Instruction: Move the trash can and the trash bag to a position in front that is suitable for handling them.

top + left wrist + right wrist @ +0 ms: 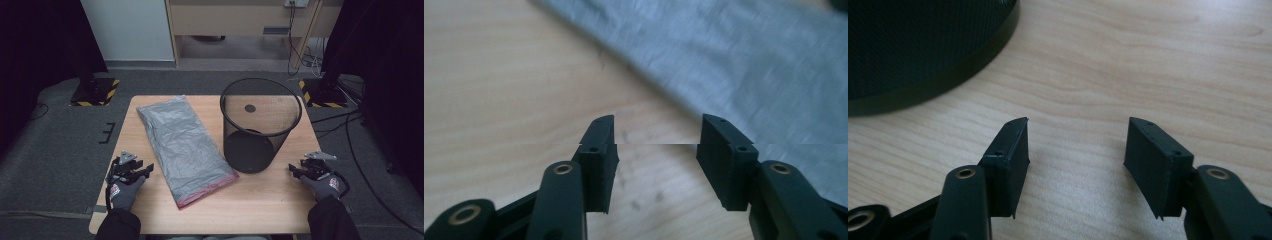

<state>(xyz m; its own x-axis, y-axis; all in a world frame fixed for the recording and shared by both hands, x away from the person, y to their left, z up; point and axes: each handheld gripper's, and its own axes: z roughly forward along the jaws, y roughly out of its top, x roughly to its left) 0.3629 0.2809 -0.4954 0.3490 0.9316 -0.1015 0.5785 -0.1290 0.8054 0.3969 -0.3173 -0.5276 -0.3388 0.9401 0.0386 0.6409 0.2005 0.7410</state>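
Wooden table (280, 200), dark floor around. Grey plastic bag (185, 145) lies flat at centre-left, long axis running away from the person, red-edged end nearest. Left gripper (145, 171) is just left of that end, nearer, jaws spread, empty. Black mesh bin (260, 125) stands upright to the bag's right. Right gripper (294, 170) is beside the bin's base, jaws spread, empty. Nothing blocks the bag.

Lab-like recording room: dark curtains (35, 45), hazard-striped stand bases (94, 93), floor cables (350, 125).
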